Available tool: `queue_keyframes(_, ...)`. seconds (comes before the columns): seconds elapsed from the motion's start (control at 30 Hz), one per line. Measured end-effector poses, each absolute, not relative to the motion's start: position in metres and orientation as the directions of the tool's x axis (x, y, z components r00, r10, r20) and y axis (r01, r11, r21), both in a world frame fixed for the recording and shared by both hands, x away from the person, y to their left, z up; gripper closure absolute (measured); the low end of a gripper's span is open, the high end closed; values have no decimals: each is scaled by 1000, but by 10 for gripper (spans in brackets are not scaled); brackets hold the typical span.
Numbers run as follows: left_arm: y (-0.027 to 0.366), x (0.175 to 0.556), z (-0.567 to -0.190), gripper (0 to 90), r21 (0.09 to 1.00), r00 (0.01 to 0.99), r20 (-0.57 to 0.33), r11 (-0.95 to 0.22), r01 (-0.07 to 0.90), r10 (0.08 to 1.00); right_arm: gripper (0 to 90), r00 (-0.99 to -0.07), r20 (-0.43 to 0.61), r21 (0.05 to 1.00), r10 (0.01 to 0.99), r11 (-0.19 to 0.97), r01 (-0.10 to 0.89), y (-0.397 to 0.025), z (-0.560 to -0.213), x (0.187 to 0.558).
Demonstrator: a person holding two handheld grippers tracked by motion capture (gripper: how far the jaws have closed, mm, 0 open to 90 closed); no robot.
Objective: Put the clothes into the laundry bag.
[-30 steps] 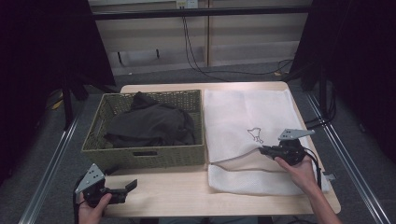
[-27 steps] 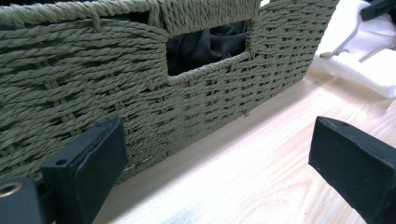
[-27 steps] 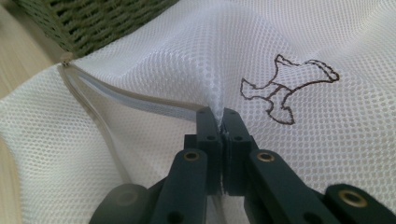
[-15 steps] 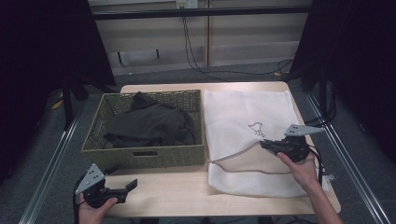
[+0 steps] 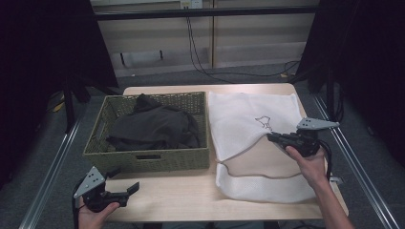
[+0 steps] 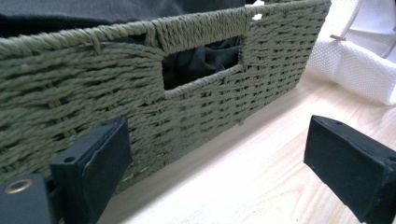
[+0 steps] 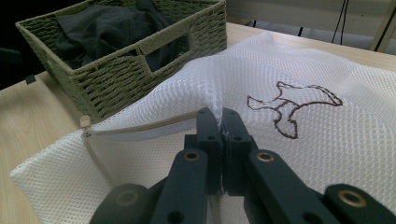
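**One flap pinched, one gripper waiting at the basket**

Two grippers, two different jobs at this moment. Our right gripper (image 5: pixel 273 137) has its jaws pressed together on the upper layer of the white mesh laundry bag (image 5: pixel 248 114), pinching the cloth just beside the embroidered bird (image 7: pixel 293 106) and lifting it so the bag's mouth gapes toward the near edge of the table (image 5: pixel 191 200). In the right gripper view we see the zip edge (image 7: pixel 135 126) running off to the left from the pinch, with its small pull (image 7: pixel 84 122) near the basket's corner. The bag lies flat on the right half of the table, its left edge just beside the woven basket (image 5: pixel 143 160).

Our left gripper (image 5: pixel 130 189) rests low at the near left, jaws spread and holding nothing, facing the basket's front wall and its handle slot (image 6: pixel 201 63). The dark clothes (image 5: pixel 153 126) sit heaped inside the basket.

We judge the step in hand to be opening the bag for loading. The next move, as we read it, calls for the left gripper to rise over the rim, close on the dark garment, and carry it across to the opening, while the right keeps the flap high enough that the cloth slides in rather than bunching at the zip
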State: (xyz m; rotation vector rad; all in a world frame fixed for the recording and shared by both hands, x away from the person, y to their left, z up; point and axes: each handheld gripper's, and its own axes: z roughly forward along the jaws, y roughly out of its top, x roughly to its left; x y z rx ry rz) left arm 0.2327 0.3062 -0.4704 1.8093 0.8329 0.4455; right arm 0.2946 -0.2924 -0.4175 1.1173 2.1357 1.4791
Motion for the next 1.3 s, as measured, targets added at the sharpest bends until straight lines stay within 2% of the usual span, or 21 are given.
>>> queue_keyframes(0.17, 305, 232, -461, 96, 929, 704, -60, -218, 299, 708, 887, -654, 167, 899, 738, 159, 409, -289, -415, 299)
queue_keyframes(0.43, 309, 242, -438, 119, 928, 719, -75, -215, 304, 691, 887, -650, 173, 905, 740, 140, 401, -288, -414, 299)
queue_keyframes(0.6, 312, 264, -408, 145, 920, 734, -69, -242, 309, 675, 887, -648, 171, 907, 742, 138, 398, -290, -413, 298)
queue_keyframes(0.7, 313, 281, -395, 145, 912, 749, -112, -232, 338, 653, 886, -652, 167, 907, 739, 143, 395, -289, -414, 298)
queue_keyframes(0.8, 311, 293, -387, 138, 914, 737, -70, -252, 317, 672, 886, -655, 167, 906, 737, 148, 397, -288, -415, 298)
queue_keyframes(0.87, 309, 304, -384, 137, 902, 749, -84, -269, 337, 657, 886, -654, 166, 905, 738, 149, 398, -288, -415, 298)
queue_keyframes(0.97, 305, 320, -383, 132, 882, 745, -46, -324, 344, 665, 886, -654, 166, 905, 738, 150, 398, -288, -415, 298)
queue_keyframes(1.3, 298, 367, -382, 127, 875, 759, -62, -330, 353, 648, 885, -657, 164, 899, 735, 162, 406, -285, -417, 299)
